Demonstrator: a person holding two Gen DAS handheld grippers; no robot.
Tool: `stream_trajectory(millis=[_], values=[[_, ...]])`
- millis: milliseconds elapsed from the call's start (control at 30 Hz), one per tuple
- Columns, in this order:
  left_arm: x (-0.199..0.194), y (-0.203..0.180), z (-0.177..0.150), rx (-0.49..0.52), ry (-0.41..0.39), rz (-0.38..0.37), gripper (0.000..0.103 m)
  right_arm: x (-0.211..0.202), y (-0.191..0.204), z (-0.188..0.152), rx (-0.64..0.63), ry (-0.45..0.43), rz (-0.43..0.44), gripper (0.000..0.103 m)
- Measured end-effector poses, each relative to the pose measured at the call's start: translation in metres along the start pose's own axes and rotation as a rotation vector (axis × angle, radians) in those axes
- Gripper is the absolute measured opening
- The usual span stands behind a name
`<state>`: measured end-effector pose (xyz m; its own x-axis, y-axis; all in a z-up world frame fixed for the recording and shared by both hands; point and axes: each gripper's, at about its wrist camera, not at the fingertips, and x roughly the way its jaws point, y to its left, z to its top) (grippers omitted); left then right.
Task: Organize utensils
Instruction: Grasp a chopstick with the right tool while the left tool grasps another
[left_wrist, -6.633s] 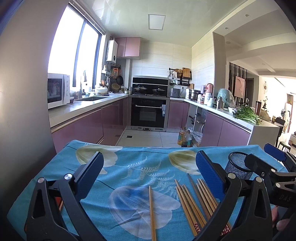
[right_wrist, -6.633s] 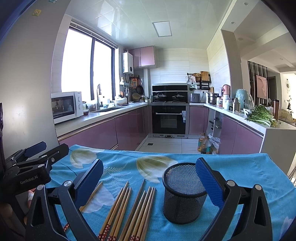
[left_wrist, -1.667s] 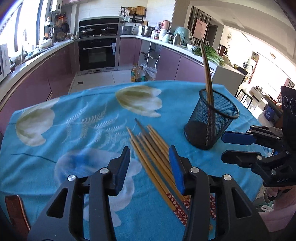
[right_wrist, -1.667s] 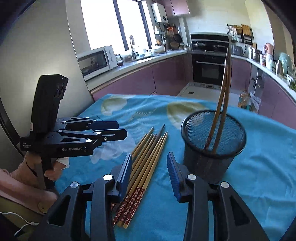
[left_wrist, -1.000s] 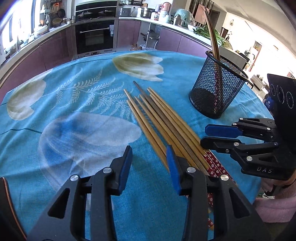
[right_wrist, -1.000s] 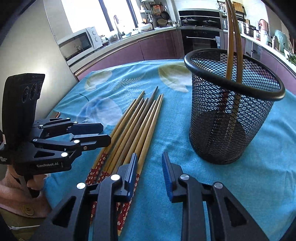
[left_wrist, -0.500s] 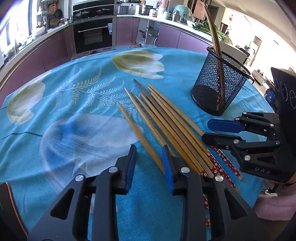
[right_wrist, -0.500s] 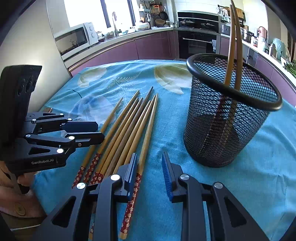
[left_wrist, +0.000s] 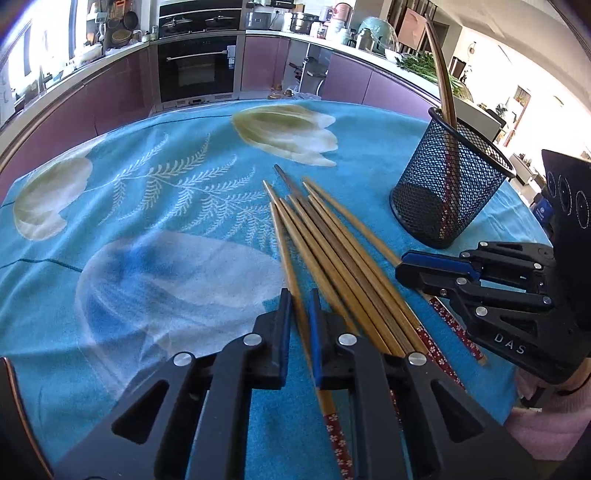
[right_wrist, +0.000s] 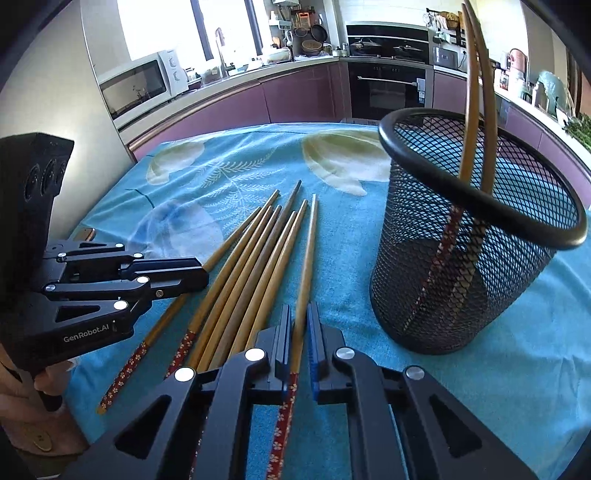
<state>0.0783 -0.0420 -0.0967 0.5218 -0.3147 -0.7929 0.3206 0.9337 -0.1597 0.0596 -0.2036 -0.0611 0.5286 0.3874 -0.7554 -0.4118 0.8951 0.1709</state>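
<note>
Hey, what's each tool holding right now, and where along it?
Each grips one chopstick lying on the cloth. The left tool pinches the leftmost chopstick low on its bare shaft; the right tool pinches the rightmost chopstick just above its red patterned end.

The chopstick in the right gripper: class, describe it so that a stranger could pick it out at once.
Start at the black mesh holder on the blue tablecloth. Beside it lies a row of wooden chopsticks. The chopstick is the row's outermost, nearest the holder, and the right gripper pinches it.
</note>
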Motion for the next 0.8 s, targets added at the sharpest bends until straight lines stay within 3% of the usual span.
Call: stream_trajectory(millis=[200,333,800], values=[[-0.011,0.002,-0.002,-0.023,-0.025,-0.025,0.007,-0.013,0.003,-0.001,-0.018,-0.025,0.042,0.006],[-0.010,-0.002,-0.005,-0.001,-0.011,-0.042,0.007,-0.012,0.006,-0.003,-0.046,0.011,0.066,0.006],[0.001,0.000,-0.004,0.020,0.031,-0.055,0.011,0.004,0.011,0.003,-0.075,0.036,0.038,0.008]])
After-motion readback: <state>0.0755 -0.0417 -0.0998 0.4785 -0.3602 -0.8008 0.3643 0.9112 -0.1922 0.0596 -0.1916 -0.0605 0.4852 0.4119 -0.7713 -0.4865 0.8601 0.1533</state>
